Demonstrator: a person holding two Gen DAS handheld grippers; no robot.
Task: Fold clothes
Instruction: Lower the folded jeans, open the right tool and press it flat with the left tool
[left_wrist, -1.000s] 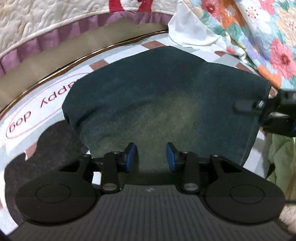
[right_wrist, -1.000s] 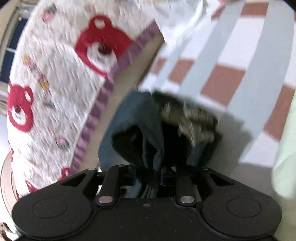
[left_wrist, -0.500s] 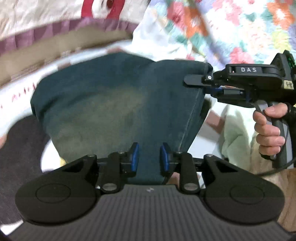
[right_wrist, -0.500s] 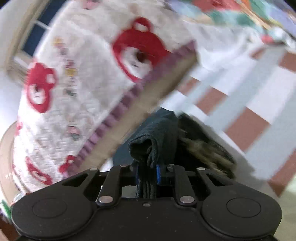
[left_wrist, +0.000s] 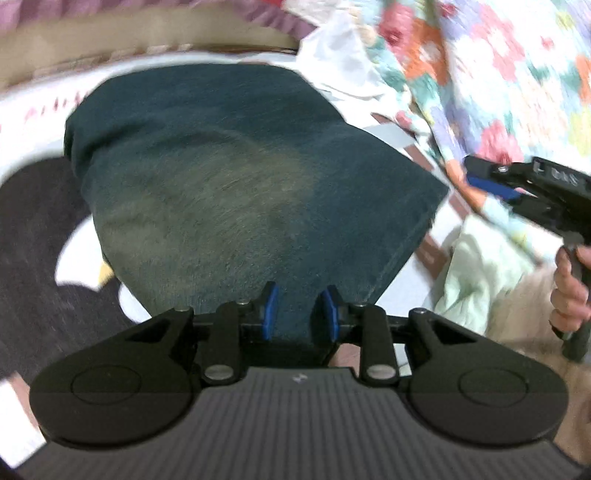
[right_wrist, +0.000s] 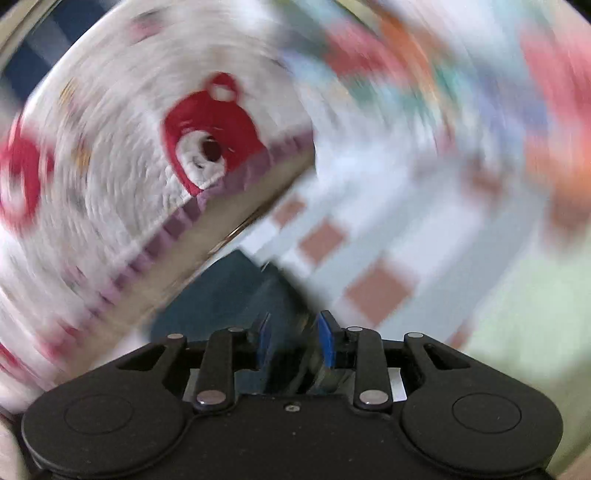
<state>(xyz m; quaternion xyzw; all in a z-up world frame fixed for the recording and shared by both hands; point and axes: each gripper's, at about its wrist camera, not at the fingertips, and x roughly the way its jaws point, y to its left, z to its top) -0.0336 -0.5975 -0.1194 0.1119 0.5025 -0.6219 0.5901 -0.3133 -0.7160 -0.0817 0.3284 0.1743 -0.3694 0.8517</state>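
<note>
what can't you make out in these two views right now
- Jeans, left wrist view: near hem hidden behind the left gripper; whether its jaws pinch the cloth is unclear.
- Right wrist view: motion blur smears the quilt and what lies between the opening jaws of the right gripper.
- Hand, left wrist view: cut off by the edge.

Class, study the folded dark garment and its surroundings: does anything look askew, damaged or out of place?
The folded dark jeans have a large pale worn patch across the middle, looking faded rather than torn. Beside them a pale green cloth lies crumpled, not yet folded. Nothing else stands out; the right wrist view is too blurred to judge.
</note>
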